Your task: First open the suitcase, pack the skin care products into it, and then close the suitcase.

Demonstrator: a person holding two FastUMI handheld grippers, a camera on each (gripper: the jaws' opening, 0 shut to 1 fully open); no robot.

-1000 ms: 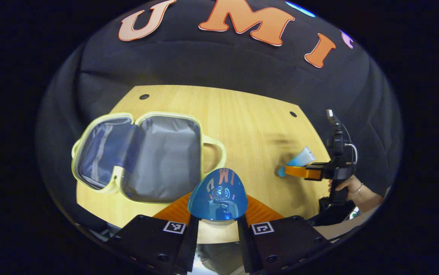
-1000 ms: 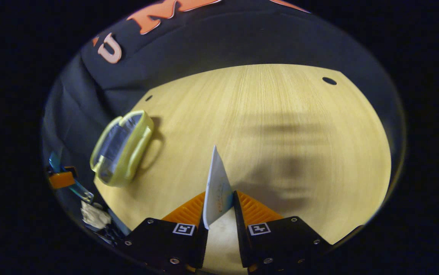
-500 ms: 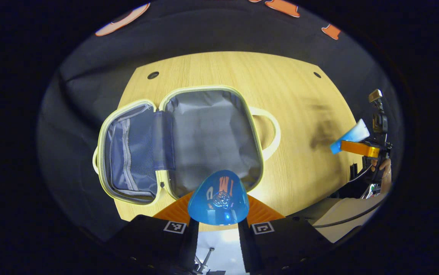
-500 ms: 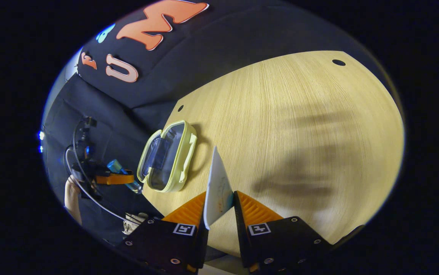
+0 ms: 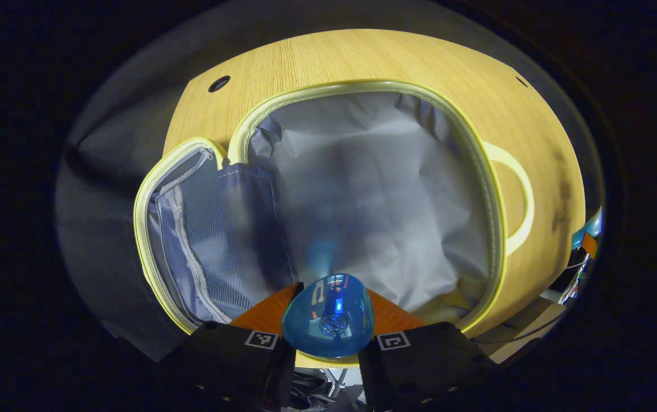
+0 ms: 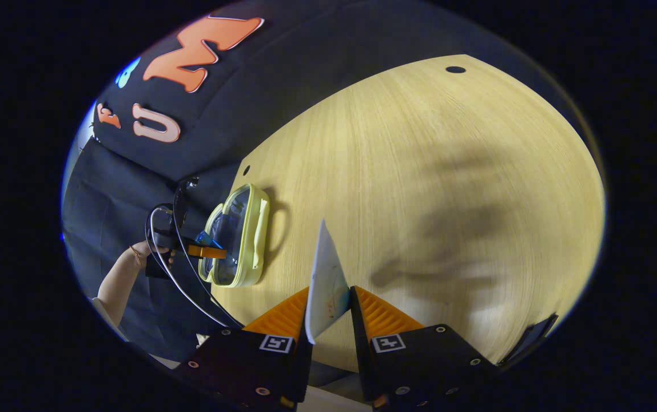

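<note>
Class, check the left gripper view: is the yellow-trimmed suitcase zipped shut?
No: the yellow-trimmed suitcase lies open on the wooden table, its grey lining and mesh pocket exposed.

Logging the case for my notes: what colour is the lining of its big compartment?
Plain light grey lining, with pale yellow trim; the left gripper view shows it best.

The suitcase [image 5: 362, 189] lies wide open on the worktop, a small pale-yellow zip case with a crumpled grey lining and a loop handle at 3 o'clock in the left gripper view. Its lid, with a mesh pocket, lies folded out at 9 o'clock. A glossy blue bottle [image 5: 328, 315] hangs end-on over the near rim at 6 o'clock. A white tube [image 6: 326, 283] stands on edge, well apart from the case.
</note>
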